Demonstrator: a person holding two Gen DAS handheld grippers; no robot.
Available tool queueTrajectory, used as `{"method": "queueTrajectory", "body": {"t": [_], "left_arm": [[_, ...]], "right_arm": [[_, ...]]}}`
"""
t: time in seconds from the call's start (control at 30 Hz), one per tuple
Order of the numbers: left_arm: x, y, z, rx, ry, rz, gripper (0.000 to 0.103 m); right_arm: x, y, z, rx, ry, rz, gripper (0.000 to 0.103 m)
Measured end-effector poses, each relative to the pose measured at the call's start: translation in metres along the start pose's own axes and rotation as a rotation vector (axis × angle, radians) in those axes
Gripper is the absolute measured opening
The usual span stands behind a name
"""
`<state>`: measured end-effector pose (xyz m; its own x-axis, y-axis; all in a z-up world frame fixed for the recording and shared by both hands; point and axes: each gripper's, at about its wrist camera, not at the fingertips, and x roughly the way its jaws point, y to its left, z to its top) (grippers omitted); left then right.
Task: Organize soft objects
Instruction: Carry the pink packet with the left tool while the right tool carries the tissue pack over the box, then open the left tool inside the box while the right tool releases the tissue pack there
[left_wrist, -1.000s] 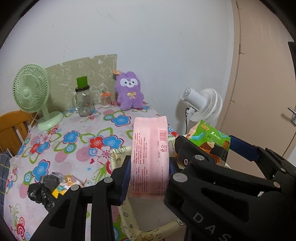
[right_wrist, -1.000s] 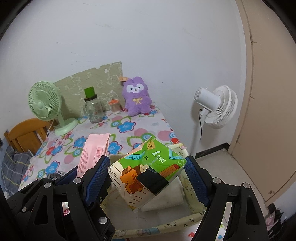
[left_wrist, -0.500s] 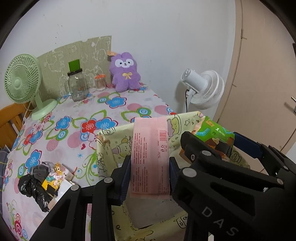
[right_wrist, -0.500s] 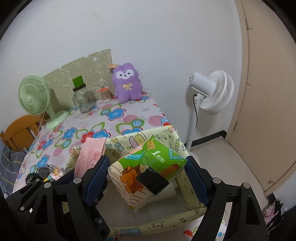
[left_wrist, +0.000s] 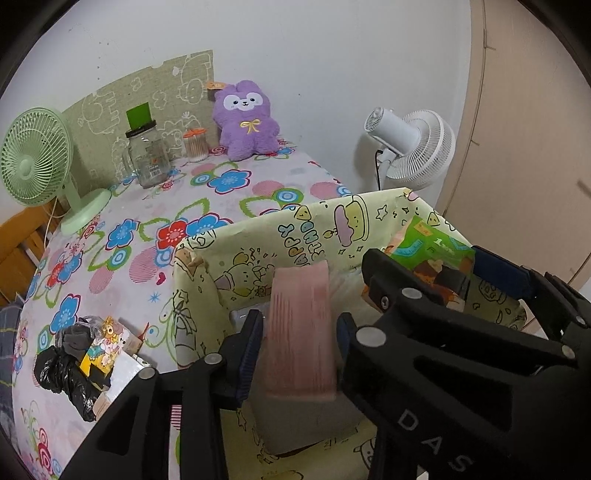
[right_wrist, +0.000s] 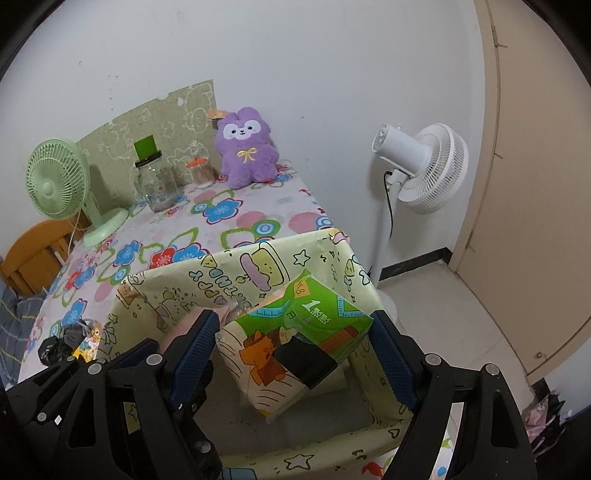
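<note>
My left gripper (left_wrist: 297, 341) is shut on a pink tissue pack (left_wrist: 300, 332) and holds it down inside the open yellow-green cartoon-print box (left_wrist: 295, 225). My right gripper (right_wrist: 295, 354) is shut on a green tissue pack (right_wrist: 295, 339) with a cartoon print, held over the same box (right_wrist: 229, 266); it also shows in the left wrist view (left_wrist: 428, 254). A purple plush bunny (left_wrist: 247, 120) sits upright at the table's far edge against the wall.
The flowered tablecloth (left_wrist: 155, 221) carries a green desk fan (left_wrist: 37, 158), a glass jar (left_wrist: 147, 158), a small toothpick jar (left_wrist: 195, 144) and a black bag with small items (left_wrist: 74, 365). A white standing fan (right_wrist: 421, 166) and a door (right_wrist: 535, 184) are at right.
Both grippers have moved forward and down over the box. The pink pack has tipped and gone down inside the box; the green pack has lowered toward the box's right side.
</note>
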<state>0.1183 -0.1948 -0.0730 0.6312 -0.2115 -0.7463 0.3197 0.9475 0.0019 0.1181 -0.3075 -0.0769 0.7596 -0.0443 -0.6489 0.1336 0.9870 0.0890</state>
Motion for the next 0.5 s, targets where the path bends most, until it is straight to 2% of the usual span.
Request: {"method": "queueTrajectory", "body": {"t": [0.13, 0.3, 0.37, 0.43, 0.5], "left_arm": [[0.0003, -0.0002, 0.0027, -0.004, 0.003, -0.032, 0.059], [-0.0002, -0.0018, 0.0044, 0.002, -0.002, -0.026, 0.064], [-0.0018, -0.0017, 0.0055, 0.004, -0.008, -0.019, 0.068], [-0.0051, -0.0011, 0.0061, 0.005, -0.021, -0.013, 0.077], [-0.0088, -0.0002, 0.0056, 0.004, -0.031, -0.025, 0.081]], "right_arm": [[0.0009, -0.0001, 0.0008, -0.001, 0.005, 0.025, 0.086], [0.0006, 0.0004, 0.0012, -0.005, 0.007, 0.029, 0.088], [0.0, 0.0007, 0.0021, -0.003, 0.006, 0.024, 0.089], [-0.0017, 0.0015, 0.0029, -0.001, 0.0, 0.023, 0.09], [-0.004, 0.0023, 0.0035, -0.004, 0.002, 0.044, 0.091]]}}
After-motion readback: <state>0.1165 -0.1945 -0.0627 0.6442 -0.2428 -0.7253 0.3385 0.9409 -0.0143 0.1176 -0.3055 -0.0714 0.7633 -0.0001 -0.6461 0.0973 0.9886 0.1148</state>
